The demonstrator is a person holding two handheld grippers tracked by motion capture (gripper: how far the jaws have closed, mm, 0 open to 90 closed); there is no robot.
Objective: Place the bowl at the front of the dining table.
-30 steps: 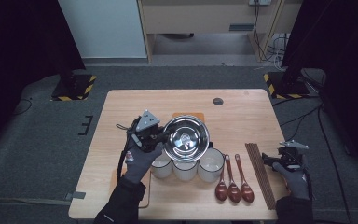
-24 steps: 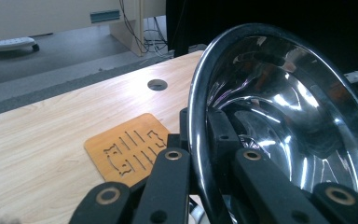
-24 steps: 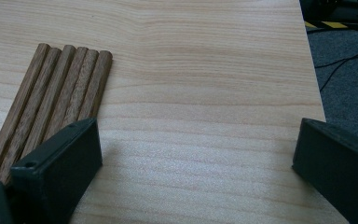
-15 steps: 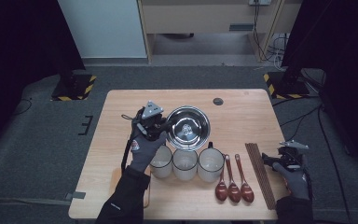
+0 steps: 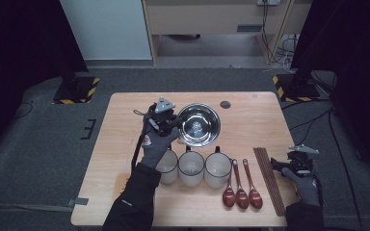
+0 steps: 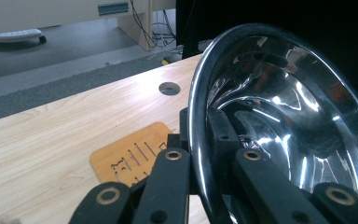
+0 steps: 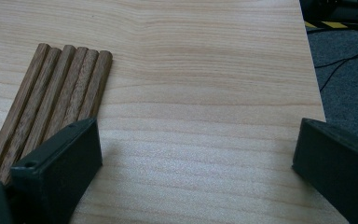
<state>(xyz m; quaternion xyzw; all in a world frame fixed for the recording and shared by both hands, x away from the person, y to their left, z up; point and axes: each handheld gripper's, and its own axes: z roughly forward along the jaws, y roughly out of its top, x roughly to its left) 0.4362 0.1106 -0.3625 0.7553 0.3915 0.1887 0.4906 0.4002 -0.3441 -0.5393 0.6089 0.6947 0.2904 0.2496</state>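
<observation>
High view: since a second ago the left gripper (image 5: 169, 121) has carried the steel bowl (image 5: 199, 124) away from the person, from just above the mugs toward the table's (image 5: 125, 144) middle; the right gripper (image 5: 289, 163) has stayed put at the right edge. The bowl now sits beyond three white mugs (image 5: 191, 168) standing in a row, with bare wood on its left and far side and a small dark disc (image 5: 225, 104) just beyond it to the right. Three wooden spoons (image 5: 241, 185) and a bundle of chopsticks (image 5: 269, 178) lie right of the mugs, the chopsticks close to the right gripper.

Left gripper view: the jaws are clamped on the bowl's rim (image 6: 196, 140), one jaw outside the wall and one inside. The bowl (image 6: 289, 126) stands tilted on edge before the camera. A thin wooden cut-out plaque (image 6: 130, 156) lies on the table beside it, and open tabletop runs to the far edge.

Right gripper view: the jaws stand wide apart with bare wood between them. The chopsticks (image 7: 56, 102) lie by the left jaw; the table's edge runs just past the other jaw
</observation>
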